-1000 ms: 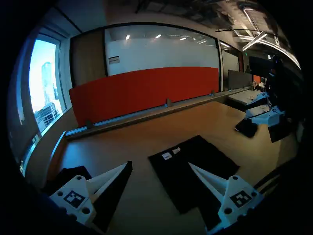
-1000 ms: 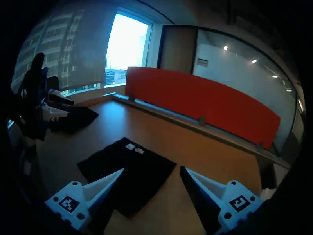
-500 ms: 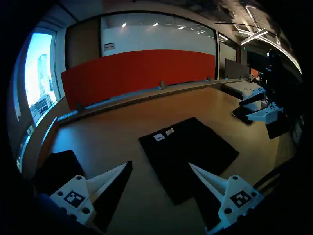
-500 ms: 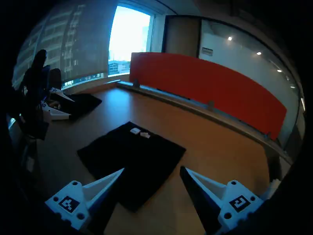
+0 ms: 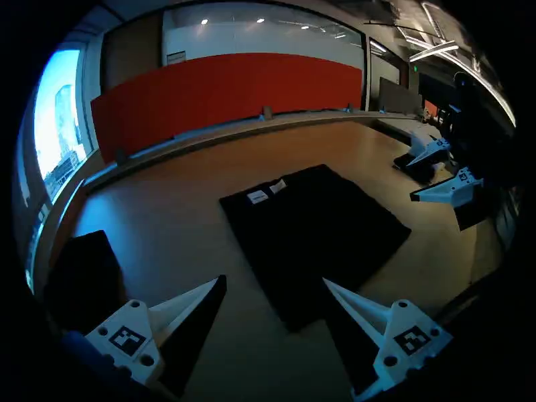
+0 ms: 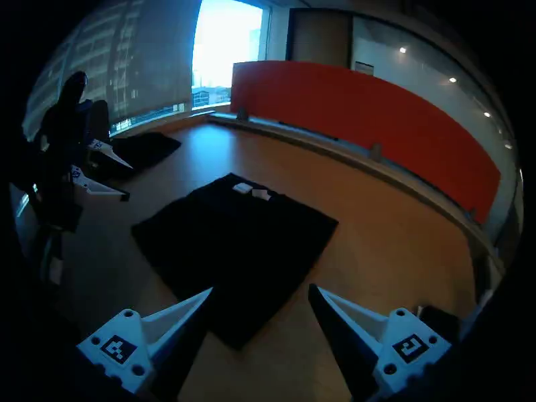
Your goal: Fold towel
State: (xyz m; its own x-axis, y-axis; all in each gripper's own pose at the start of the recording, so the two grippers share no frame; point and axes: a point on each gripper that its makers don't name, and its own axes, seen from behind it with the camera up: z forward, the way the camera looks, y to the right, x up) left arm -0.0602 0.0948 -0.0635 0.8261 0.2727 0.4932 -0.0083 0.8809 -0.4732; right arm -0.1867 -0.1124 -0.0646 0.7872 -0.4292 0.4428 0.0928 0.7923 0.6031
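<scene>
Though the room is dim, one black towel (image 5: 315, 228) can be counted, spread flat on the wooden table (image 5: 167, 214), with two small white tags (image 5: 256, 196) side by side at its far edge. There are two grippers, each with two white fingers (image 5: 181, 311) held wide apart and nothing between them. The left gripper (image 5: 273, 279) is held above the table at one near corner of the towel, released and empty. The right gripper (image 6: 260, 288) is at the near corner on its own side, likewise spread and empty. In each view the other gripper appears farther off, beyond a side edge of the towel and clear of it, its jaws parted too. The person (image 6: 63, 127) holding the left one is a dark outline beside the towel, and no detail of the hand can be made out. Two more dark heaps lie apart from the towel, one off each side. The left heap (image 5: 84, 275) is partly behind the gripper's body, and the right heap (image 5: 415, 167) is partly hidden under the far gripper; whether either is a towel cannot be told. Beyond the towel's far edge runs one long red partition (image 5: 228, 87), and past its left side is one bright window (image 5: 57, 127). In both views the near fingers cover parts of the towel's closest edges.
</scene>
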